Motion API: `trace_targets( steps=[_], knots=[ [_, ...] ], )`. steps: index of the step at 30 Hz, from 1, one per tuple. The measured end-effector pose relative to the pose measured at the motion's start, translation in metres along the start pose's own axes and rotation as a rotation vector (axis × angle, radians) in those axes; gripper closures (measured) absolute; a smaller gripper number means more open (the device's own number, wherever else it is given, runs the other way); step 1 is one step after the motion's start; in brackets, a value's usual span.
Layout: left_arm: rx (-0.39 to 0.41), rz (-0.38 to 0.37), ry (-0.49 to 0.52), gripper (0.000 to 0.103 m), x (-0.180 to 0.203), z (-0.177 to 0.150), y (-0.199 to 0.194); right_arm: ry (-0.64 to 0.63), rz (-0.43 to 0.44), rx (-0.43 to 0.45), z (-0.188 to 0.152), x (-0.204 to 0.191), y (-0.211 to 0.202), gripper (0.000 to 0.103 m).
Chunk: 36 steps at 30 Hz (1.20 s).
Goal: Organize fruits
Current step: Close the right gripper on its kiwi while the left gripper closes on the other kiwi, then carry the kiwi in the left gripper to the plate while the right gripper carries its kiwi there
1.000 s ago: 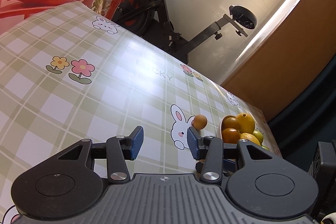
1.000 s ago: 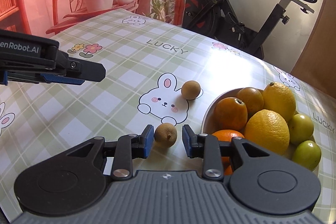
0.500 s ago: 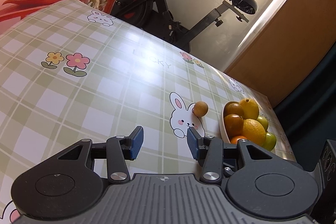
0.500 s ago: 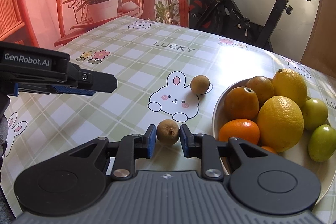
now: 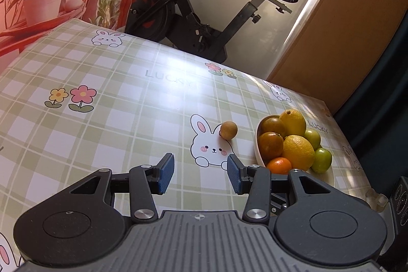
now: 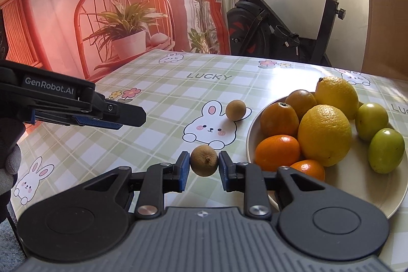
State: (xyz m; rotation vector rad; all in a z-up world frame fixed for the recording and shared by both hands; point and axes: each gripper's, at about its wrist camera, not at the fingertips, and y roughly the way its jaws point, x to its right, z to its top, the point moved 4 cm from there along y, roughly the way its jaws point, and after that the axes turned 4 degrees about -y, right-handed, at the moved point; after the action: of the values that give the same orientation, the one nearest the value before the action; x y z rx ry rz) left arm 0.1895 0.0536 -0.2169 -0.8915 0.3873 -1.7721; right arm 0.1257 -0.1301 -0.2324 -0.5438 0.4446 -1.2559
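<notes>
Left wrist view. The left claw [image 5: 201,173] hangs above the desk [image 5: 127,106] with its blue pads wide apart and nothing between them: released. Ahead of it, one small brown fruit [image 5: 228,130] sits on the checked cloth, touching the ear of a printed rabbit and just beside the bowl [image 5: 257,144]. The bowl holds two lemons, dark oranges, a small mandarin and green fruits, piled close. The right claw is barely visible here, only a dark sliver under the left one's right finger.

Right wrist view. The right claw [image 6: 204,165] is clenched on a second small brown fruit [image 6: 204,160], pads pressing its two sides, the stem end facing the camera. Whether the fruit is lifted off the cloth or resting on it cannot be told. The bowl [image 6: 377,198] lies just to the right, with bare rim and floor at its near side. The left claw [image 6: 102,119] shows at the left edge, side-on, well apart from the fruit.

Handling, as judgement. The held fruit looks light, round and firm-skinned with a dull, slightly rough rind, so slip seems a small risk; rolling is the larger one. A grip across the widest middle, as now, suits it. Hard squeezing could bruise it. The bare near part of the bowl looks the safest spot to set it down, low, so it does not bounce off the lemons. The loose fruit by the rabbit should take the same side-to-side hold.
</notes>
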Motion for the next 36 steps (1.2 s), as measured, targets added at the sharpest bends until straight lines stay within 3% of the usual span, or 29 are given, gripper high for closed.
trace_targets(
  steps=[3, 7, 15, 16, 24, 29, 31, 36],
  knots=[
    [0.013, 0.005, 0.058, 0.056, 0.009, 0.013, 0.002, 0.018, -0.007, 0.04, 0.0, 0.005, -0.009, 0.076],
    [0.006, -0.044, 0.102, 0.056, 0.02, 0.028, 0.014, 0.05, -0.011, 0.081, 0.002, 0.015, -0.019, 0.076],
    [-0.044, -0.057, 0.209, 0.06, 0.05, 0.038, 0.069, 0.137, -0.066, 0.158, 0.012, 0.045, -0.045, 0.076],
    [-0.052, -0.055, 0.209, 0.065, 0.052, 0.037, 0.078, 0.146, -0.073, 0.16, 0.013, 0.048, -0.047, 0.076],
    [-0.091, -0.011, 0.21, 0.065, 0.052, 0.031, 0.116, 0.173, -0.106, 0.149, 0.009, 0.062, -0.05, 0.076],
    [-0.105, 0.002, 0.2, 0.066, 0.044, 0.03, 0.126, 0.179, -0.114, 0.137, 0.009, 0.066, -0.047, 0.076],
    [-0.113, 0.003, 0.207, 0.075, 0.043, 0.029, 0.129, 0.183, -0.117, 0.131, 0.008, 0.067, -0.046, 0.076],
    [-0.101, 0.004, 0.215, 0.075, 0.042, 0.028, 0.123, 0.186, -0.125, 0.119, 0.009, 0.069, -0.043, 0.076]
  ],
)
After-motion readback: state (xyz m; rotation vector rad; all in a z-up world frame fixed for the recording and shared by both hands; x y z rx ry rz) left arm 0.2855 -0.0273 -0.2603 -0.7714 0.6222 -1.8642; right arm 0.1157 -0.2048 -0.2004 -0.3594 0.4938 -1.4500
